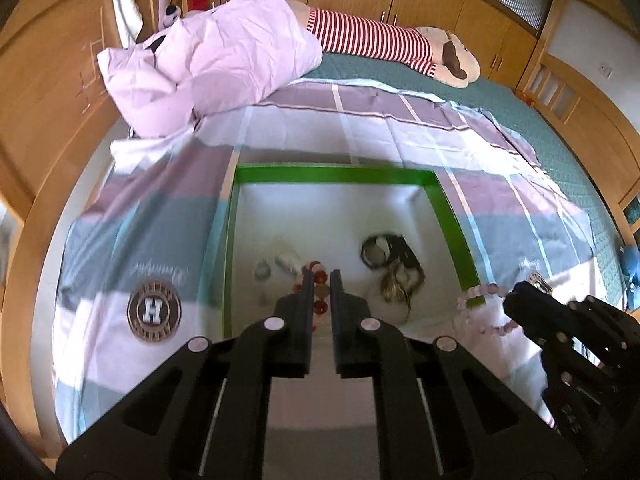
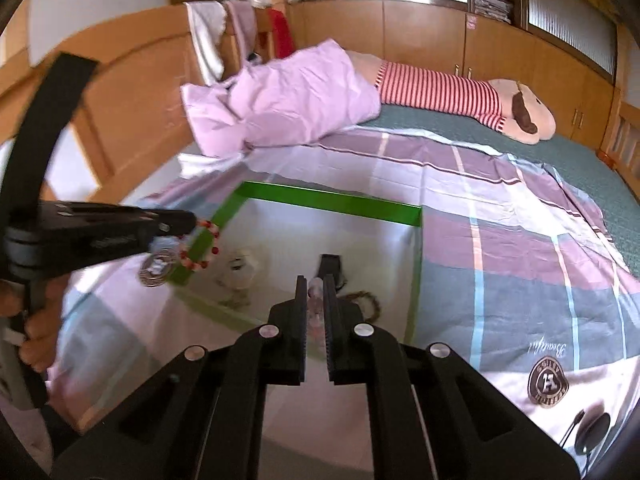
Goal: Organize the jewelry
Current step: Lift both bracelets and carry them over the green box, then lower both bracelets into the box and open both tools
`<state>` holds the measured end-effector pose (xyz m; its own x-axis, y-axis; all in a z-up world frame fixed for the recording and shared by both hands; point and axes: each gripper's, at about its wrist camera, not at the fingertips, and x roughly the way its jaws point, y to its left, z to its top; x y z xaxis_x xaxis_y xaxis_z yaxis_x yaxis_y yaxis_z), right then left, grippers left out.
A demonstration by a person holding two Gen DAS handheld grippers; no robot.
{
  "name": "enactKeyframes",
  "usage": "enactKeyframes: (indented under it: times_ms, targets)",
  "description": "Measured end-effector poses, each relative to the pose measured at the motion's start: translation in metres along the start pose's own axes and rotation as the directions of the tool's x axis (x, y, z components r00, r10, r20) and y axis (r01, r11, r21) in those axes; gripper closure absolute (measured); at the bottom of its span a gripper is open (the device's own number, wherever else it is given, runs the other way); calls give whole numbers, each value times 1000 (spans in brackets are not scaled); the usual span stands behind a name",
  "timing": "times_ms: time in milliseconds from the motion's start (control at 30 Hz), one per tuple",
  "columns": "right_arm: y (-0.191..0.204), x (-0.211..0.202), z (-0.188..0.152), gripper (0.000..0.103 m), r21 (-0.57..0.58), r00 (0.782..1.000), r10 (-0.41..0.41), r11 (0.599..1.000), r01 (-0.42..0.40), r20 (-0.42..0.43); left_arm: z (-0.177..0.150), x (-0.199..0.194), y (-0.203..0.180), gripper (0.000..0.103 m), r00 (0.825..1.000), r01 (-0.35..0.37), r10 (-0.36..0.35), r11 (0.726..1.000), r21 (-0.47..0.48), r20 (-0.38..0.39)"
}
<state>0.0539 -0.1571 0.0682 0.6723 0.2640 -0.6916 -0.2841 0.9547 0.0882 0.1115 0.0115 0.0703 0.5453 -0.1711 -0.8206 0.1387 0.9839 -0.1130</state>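
A green-rimmed tray (image 1: 448, 208) with a white floor lies on the bed; it also shows in the right wrist view (image 2: 332, 200). My left gripper (image 1: 321, 280) is shut on a red and white bead bracelet (image 1: 319, 290) and holds it over the tray; the bracelet hangs from it in the right wrist view (image 2: 200, 246). My right gripper (image 2: 316, 286) is shut on a pale pink bead bracelet (image 2: 315, 300), which shows in the left wrist view (image 1: 480, 300) over the tray's right rim. Inside lie a black watch (image 1: 390, 252), a brown chain (image 1: 400, 284) and pale pieces (image 1: 280, 264).
A plaid purple, grey and white sheet (image 1: 360, 128) covers the bed, with a round logo patch (image 1: 154, 312). A pink pillow (image 1: 216, 60) and a striped plush toy (image 1: 400, 46) lie at the far end. Wooden bed frame and cabinets (image 2: 440, 40) surround it.
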Motion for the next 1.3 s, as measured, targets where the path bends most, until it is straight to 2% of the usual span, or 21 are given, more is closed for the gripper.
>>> enactKeyframes:
  times_ms: [233, 500, 533, 600, 633, 667, 733, 800, 967, 1000, 1067, 1300]
  targets:
    - [-17, 59, -8, 95, 20, 996, -42, 999, 44, -84, 15, 45, 2, 95, 999, -20, 20, 1000, 0, -46]
    - [-23, 78, -14, 93, 47, 990, -66, 996, 73, -127, 9, 76, -3, 95, 996, -10, 10, 1000, 4, -87]
    - [-23, 78, -13, 87, 50, 989, -76, 995, 83, -128, 8, 77, -4, 94, 996, -9, 10, 1000, 8, -90]
    - [-25, 71, -13, 47, 63, 989, -91, 993, 99, -113, 6, 80, -7, 93, 995, -7, 8, 1000, 15, -97]
    - [-26, 66, -12, 43, 68, 991, -92, 993, 99, -95, 6, 81, -7, 87, 995, -12, 14, 1000, 15, -95]
    - [-24, 59, -11, 43, 63, 992, -94, 993, 99, -82, 5, 79, -9, 76, 995, -19, 20, 1000, 19, -93]
    - [-22, 49, -10, 42, 45, 992, -108, 993, 111, -69, 4, 72, -11, 64, 996, -37, 38, 999, 26, -74]
    - [-18, 38, -10, 31, 33, 991, -126, 991, 127, -54, 3, 61, -12, 59, 997, -53, 54, 998, 29, -49]
    - [-11, 16, -13, 13, 48, 989, -136, 989, 139, -48, -5, 23, -15, 32, 996, -90, 90, 996, 4, 22]
    - [-10, 12, -14, 13, 58, 990, -131, 989, 134, -48, -8, 14, -17, 30, 994, -98, 98, 995, 7, 40]
    - [-8, 8, -16, 12, 71, 989, -137, 988, 141, -53, -13, 1, -19, 15, 992, -114, 112, 993, 19, 65]
    - [1, 4, -16, 12, 76, 984, -153, 984, 160, -88, -27, -23, -16, 5, 989, -115, 115, 993, -2, 92]
